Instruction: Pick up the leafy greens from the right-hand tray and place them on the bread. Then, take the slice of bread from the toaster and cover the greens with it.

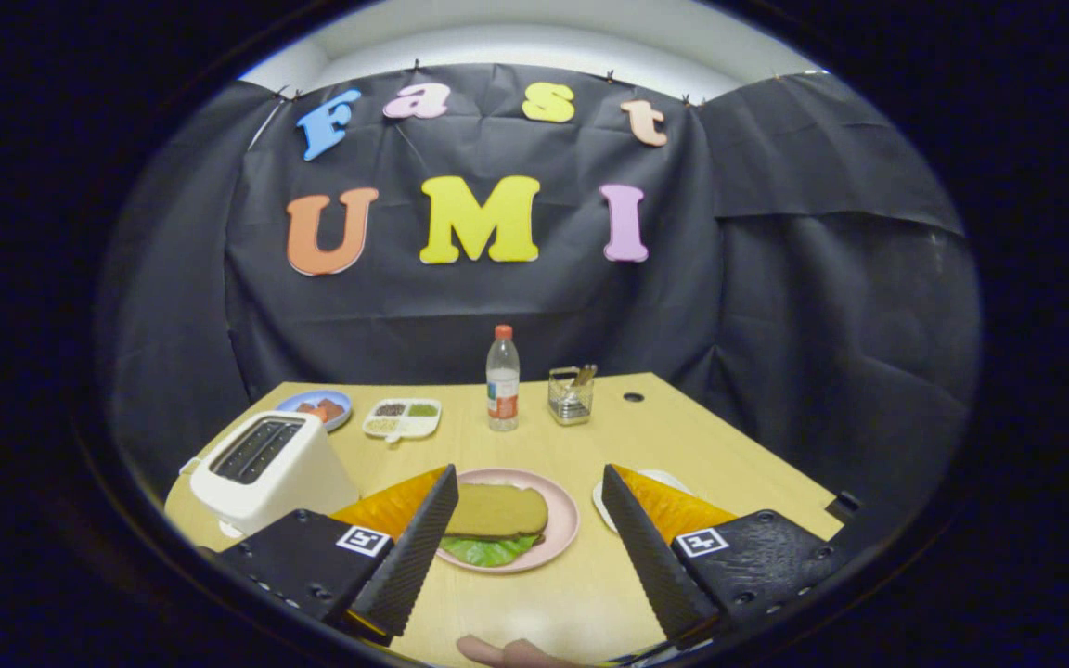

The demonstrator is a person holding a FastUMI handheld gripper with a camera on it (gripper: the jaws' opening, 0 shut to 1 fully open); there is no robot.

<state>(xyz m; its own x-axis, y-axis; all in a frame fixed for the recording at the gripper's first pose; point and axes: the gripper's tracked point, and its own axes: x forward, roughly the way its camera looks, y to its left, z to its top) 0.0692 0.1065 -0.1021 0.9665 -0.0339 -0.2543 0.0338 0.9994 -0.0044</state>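
Observation:
A pink plate (560, 531) lies on the wooden table just ahead of my fingers. On it, a brown slice of bread (495, 509) lies on top of green leafy greens (490, 552), whose edge sticks out at the front. A white toaster (267, 467) stands to the left, beyond my left finger, and its slots look dark. A white tray (604, 501) is mostly hidden behind my right finger. My gripper (525, 533) is open, with nothing between its fingers, held back from the plate.
At the back of the table stand a clear bottle (502, 378) with a red cap, a small wire holder (571, 395), a white divided dish (402, 417) and a blue plate (316, 407). A fingertip (507, 652) of a person's hand shows below the gripper.

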